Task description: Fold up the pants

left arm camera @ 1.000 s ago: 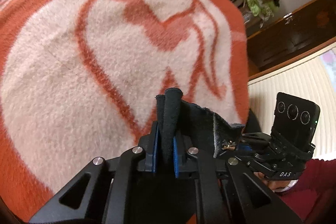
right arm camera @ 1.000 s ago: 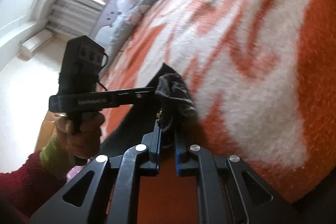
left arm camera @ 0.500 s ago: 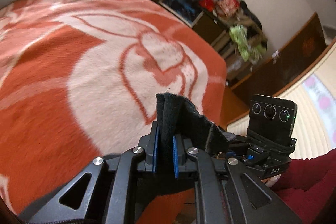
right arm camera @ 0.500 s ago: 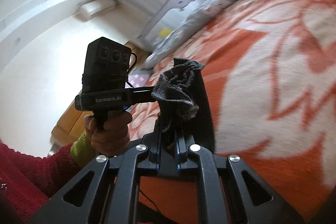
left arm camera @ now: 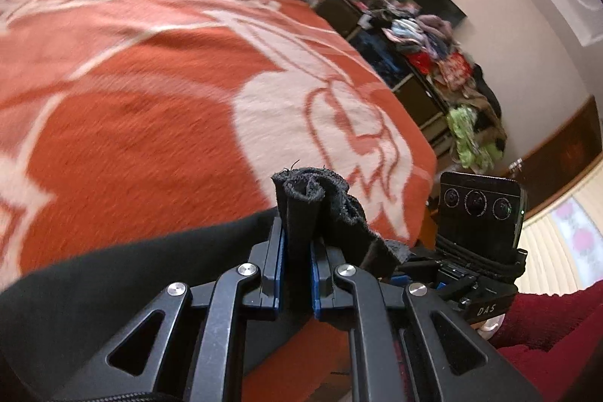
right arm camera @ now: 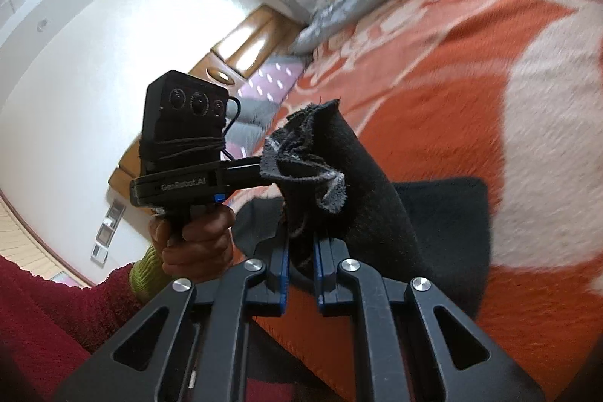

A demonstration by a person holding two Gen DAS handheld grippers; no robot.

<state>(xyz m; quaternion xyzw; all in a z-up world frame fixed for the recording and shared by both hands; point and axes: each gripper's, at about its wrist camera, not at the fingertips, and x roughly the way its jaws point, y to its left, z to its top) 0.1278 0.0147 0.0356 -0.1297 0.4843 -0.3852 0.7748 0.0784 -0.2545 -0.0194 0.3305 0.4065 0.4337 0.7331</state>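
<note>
Both tools, left (left arm camera: 297,243) and right (right arm camera: 301,243), grip the pants (right arm camera: 377,198) edge above the bed (left arm camera: 132,123); folding seems only begun.

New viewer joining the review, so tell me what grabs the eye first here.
The orange-and-cream patterned fleece blanket fills the bed. In front, bunched black fabric pants are pinched in the left tool and also in the right tool. A cluttered dark shelf of colourful clothes stands beyond the bed.
</note>
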